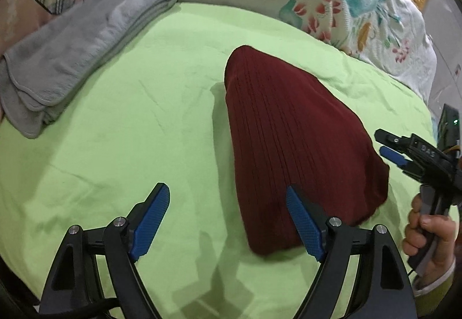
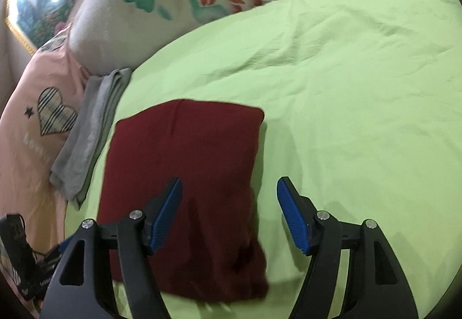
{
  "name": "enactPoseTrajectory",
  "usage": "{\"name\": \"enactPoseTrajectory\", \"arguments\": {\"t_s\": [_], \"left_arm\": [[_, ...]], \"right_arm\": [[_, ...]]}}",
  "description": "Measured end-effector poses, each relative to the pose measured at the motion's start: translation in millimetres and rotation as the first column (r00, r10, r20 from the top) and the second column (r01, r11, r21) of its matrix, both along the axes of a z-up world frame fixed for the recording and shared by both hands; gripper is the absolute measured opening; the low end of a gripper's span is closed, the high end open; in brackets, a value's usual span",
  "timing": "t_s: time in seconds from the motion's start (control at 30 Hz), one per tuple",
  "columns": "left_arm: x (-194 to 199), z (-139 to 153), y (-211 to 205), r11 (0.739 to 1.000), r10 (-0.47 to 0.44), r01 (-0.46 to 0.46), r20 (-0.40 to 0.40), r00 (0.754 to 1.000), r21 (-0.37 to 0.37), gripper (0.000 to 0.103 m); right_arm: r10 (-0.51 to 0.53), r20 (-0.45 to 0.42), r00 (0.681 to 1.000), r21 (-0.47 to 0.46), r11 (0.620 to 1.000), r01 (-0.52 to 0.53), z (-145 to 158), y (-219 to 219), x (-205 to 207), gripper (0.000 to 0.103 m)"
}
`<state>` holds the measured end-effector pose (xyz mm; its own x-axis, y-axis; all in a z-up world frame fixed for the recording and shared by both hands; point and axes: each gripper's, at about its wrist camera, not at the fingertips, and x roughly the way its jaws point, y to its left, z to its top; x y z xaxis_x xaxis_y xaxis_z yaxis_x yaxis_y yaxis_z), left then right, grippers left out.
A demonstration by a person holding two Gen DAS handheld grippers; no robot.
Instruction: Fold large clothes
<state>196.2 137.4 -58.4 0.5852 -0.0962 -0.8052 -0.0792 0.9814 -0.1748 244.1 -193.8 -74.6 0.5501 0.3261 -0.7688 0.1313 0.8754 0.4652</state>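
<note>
Left wrist view: the folded dark-red ribbed knit garment (image 1: 291, 139) lies on the lime-green bed sheet (image 1: 144, 116), long axis running away, under the left gripper (image 1: 228, 220)'s empty, spread jaws' right side.

Right wrist view: the right gripper (image 2: 229, 212), jaws apart and empty, straddles the garment's (image 2: 187, 163) right edge, equally near.

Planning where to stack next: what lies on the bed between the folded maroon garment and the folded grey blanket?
Only bare green sheet lies between the maroon garment and the grey blanket, clearest in the left wrist view.
</note>
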Motion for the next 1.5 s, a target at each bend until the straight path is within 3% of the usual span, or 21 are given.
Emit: {"name": "enactPoseTrajectory", "arguments": {"t_s": [0.07,0.13,0.17,0.33,0.43,0.53,0.7,0.83,0.9,1.07,1.23,1.5], "left_arm": [[10,-4,0,1.0,0.0,0.0,-0.011,1.0,-0.008,0.083],[16,-7,-2,1.0,-0.006,0.006,-0.013,1.0,-0.011,0.083],[20,-8,-4,1.0,-0.012,0.012,-0.016,1.0,-0.01,0.083],[26,-5,-19,0.998,-0.058,0.058,-0.012,0.998,0.039,0.077],[29,-16,-31,0.994,-0.081,0.083,-0.034,0.996,0.073,0.077],[29,-18,-34,0.993,-0.085,0.088,-0.034,0.996,0.082,0.077],[15,-7,-27,0.994,-0.056,0.057,-0.01,0.998,0.097,0.077],[-7,0,-25,0.996,-0.027,0.027,0.009,1.0,0.09,0.082],[-20,-1,-23,0.996,-0.022,0.021,0.007,1.0,0.086,0.083],[-56,-15,-23,0.995,-0.02,0.023,-0.028,0.999,0.102,0.083],[-91,-41,-27,0.984,-0.031,0.047,-0.095,0.995,0.174,0.083],[-120,-55,-26,0.98,-0.021,0.046,-0.131,0.991,0.193,0.083]], "right_arm": [[0.001,-0.016,1.0,0.025,1.0,-0.001,-9,0,13,0.068],[0.024,-0.026,0.999,0.052,0.998,-0.022,-17,4,22,0.038],[0.041,-0.031,0.999,0.06,0.997,-0.039,-19,7,26,0.013],[0.01,0.062,0.998,0.031,0.999,-0.012,4,5,12,0.008],[0.025,-0.015,1.0,0.003,1.0,-0.025,-16,9,18,0.008],[0.011,-0.052,0.999,0.03,1.0,-0.01,-26,7,22,0.014],[-0.008,-0.002,1.0,-0.004,1.0,0.008,1,6,3,0.051],[0.03,0.061,0.998,-0.031,0.999,-0.029,27,16,-32,0.059],[0.059,0.072,0.996,-0.045,0.997,-0.056,34,23,-51,0.07],[0.143,0.059,0.988,-0.117,0.984,-0.135,35,45,-99,0.077],[0.21,0.008,0.978,-0.182,0.962,-0.205,25,58,-133,0.078],[0.22,-0.06,0.974,-0.171,0.959,-0.227,6,59,-161,0.079]]}}
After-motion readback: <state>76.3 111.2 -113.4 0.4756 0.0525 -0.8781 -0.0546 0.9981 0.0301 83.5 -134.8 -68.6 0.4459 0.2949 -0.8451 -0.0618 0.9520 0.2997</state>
